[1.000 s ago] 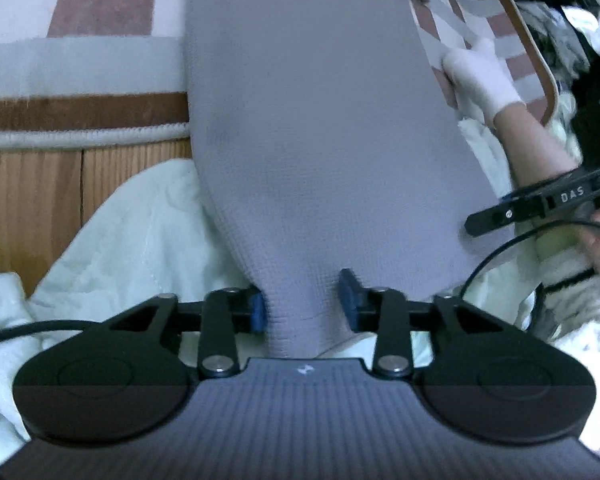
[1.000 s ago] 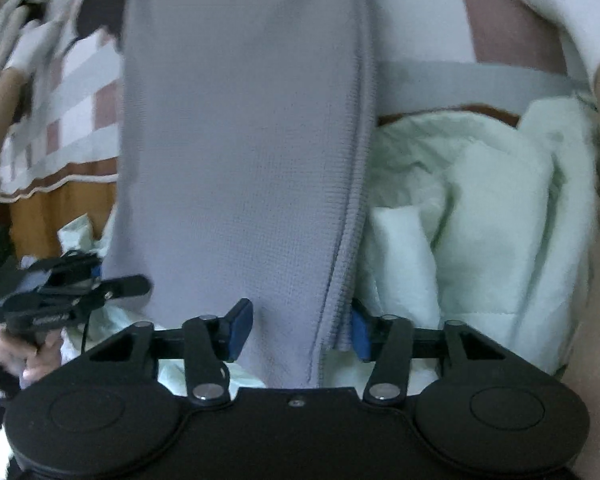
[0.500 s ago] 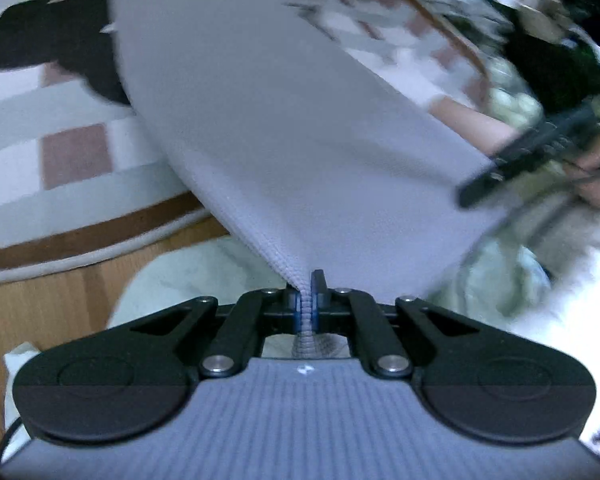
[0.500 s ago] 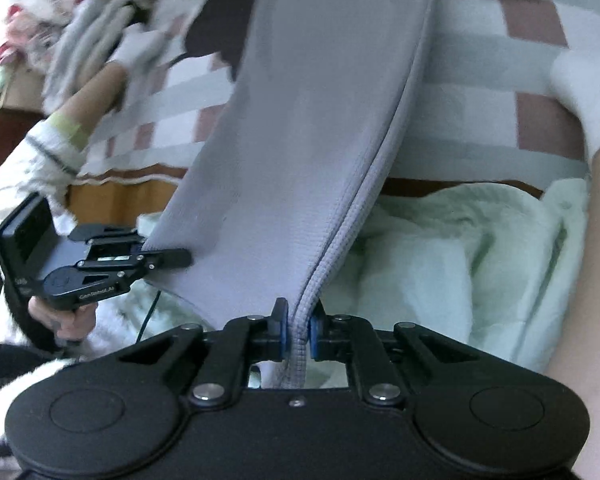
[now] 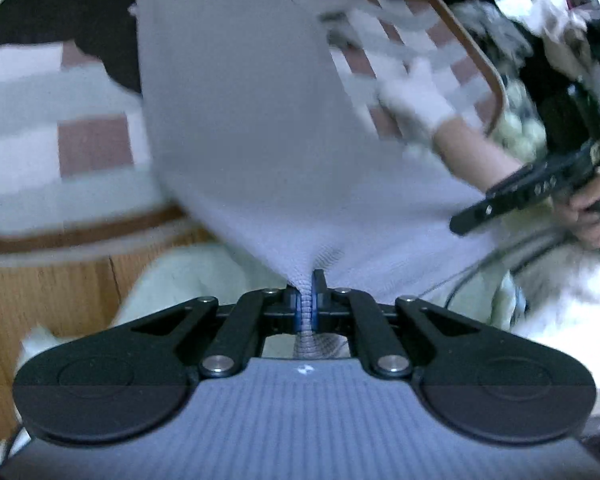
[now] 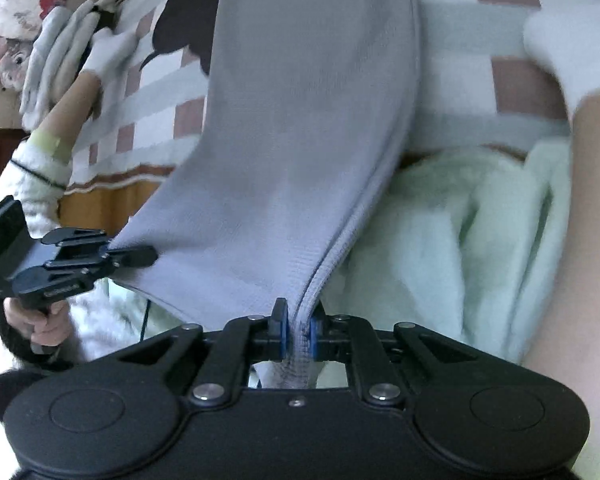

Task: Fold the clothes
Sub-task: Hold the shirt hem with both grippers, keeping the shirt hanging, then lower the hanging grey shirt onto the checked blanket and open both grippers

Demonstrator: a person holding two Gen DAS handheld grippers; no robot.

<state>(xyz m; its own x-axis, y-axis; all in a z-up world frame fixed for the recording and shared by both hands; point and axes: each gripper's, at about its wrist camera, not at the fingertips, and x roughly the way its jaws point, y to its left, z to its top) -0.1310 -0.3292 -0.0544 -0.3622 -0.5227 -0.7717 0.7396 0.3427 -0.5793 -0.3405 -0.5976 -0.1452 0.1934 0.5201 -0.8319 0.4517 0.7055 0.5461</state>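
Observation:
A grey knit garment stretches away from me over a checked rug. My left gripper is shut on its near edge, the fabric bunched between the blue pads. In the right wrist view the same grey garment shows a ribbed hem along its right side, and my right gripper is shut on that hem corner. Each view shows the other gripper: the right gripper is at the cloth's right edge, the left gripper at its left edge. The far end of the garment runs out of frame.
A brown, white and grey checked rug with a black patch lies on a wooden floor. Pale green fluffy clothing is heaped beside the garment. A foot in a white sock rests on the rug, with a bare leg at the right.
Both grippers went from open around the grey garment's near edge to shut on it. The cloth has since been lifted and pulled taut toward me.

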